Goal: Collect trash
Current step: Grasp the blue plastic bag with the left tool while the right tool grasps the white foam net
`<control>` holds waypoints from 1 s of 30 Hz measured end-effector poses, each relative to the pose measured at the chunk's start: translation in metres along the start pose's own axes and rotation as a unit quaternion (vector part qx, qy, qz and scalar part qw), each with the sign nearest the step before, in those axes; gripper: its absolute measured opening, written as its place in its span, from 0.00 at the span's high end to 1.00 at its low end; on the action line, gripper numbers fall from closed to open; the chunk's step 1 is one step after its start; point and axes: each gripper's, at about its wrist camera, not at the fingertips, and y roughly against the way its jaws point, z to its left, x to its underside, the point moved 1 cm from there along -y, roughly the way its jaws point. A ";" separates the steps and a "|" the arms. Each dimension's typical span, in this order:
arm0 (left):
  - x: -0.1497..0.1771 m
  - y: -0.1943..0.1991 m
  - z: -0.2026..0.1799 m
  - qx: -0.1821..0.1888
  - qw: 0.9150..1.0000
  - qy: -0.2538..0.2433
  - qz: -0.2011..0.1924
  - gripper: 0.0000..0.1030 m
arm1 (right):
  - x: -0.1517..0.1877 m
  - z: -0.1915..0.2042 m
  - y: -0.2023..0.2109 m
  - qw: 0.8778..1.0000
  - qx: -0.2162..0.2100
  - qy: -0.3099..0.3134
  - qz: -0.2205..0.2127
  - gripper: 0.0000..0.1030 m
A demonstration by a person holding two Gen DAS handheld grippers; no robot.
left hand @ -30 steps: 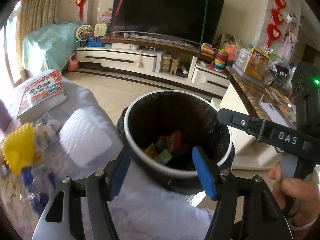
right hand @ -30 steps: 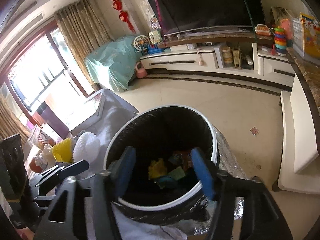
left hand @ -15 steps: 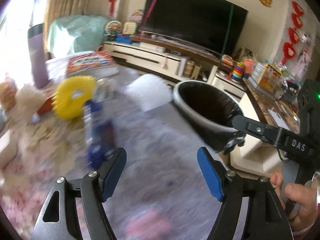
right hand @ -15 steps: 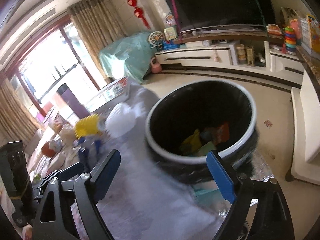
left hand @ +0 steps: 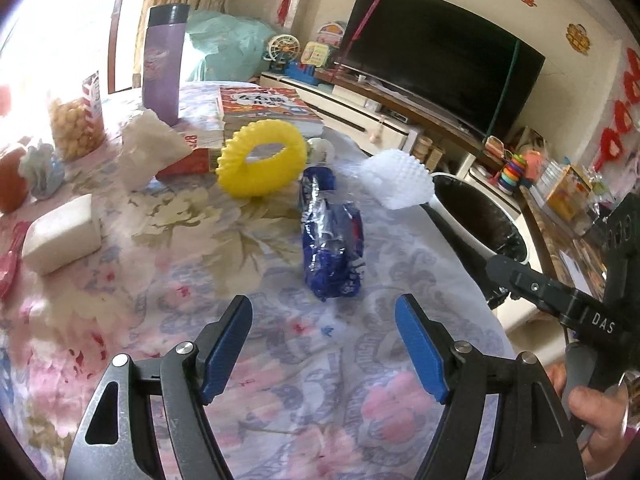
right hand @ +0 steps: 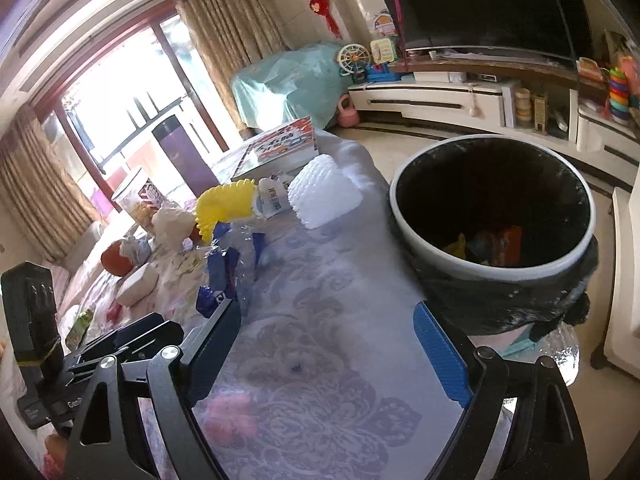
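Note:
A crumpled blue wrapper (left hand: pixel 332 240) (right hand: pixel 224 268) lies on the flowered tablecloth (left hand: pixel 208 240), just ahead of my left gripper (left hand: pixel 324 312), which stands open and empty above the cloth. Behind the wrapper lie a yellow foam ring (left hand: pixel 262 162) (right hand: pixel 226 208) and a white foam net (left hand: pixel 396 182) (right hand: pixel 324 196). A black-lined trash bin (right hand: pixel 496 232) (left hand: pixel 476 216) stands off the table's right edge with wrappers inside. My right gripper (right hand: pixel 328 320) hangs open and empty over the cloth beside the bin.
A purple flask (left hand: pixel 162 64), a book (left hand: pixel 264 116), a snack jar (left hand: pixel 76 120), crumpled tissue (left hand: pixel 150 148) and a white block (left hand: pixel 62 232) crowd the table's far left. A TV stand (right hand: pixel 480 100) runs along the back wall. A hand (left hand: pixel 596 412) holds the right gripper's handle.
Both grippers have swung left from over the bin to over the table. Their jaws stand wider than before. The blue wrapper now lies in front of the left gripper.

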 end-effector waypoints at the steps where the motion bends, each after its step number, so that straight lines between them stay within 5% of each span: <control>1: 0.000 0.001 -0.001 -0.001 1.000 0.000 0.000 0.28 | -0.001 0.001 -0.001 1.000 0.000 0.002 0.000 0.13; 18: -0.031 -0.037 0.007 -0.008 1.000 0.002 0.014 0.28 | -0.044 -0.004 -0.035 0.999 0.005 0.047 -0.015 0.15; 27: -0.046 -0.071 0.002 -0.016 0.999 -0.010 0.026 0.31 | -0.065 -0.007 -0.074 0.998 -0.012 0.055 0.011 0.36; 30: -0.047 -0.082 0.004 -0.010 0.999 -0.011 0.038 0.56 | -0.066 -0.004 -0.084 0.998 -0.019 0.062 0.020 0.50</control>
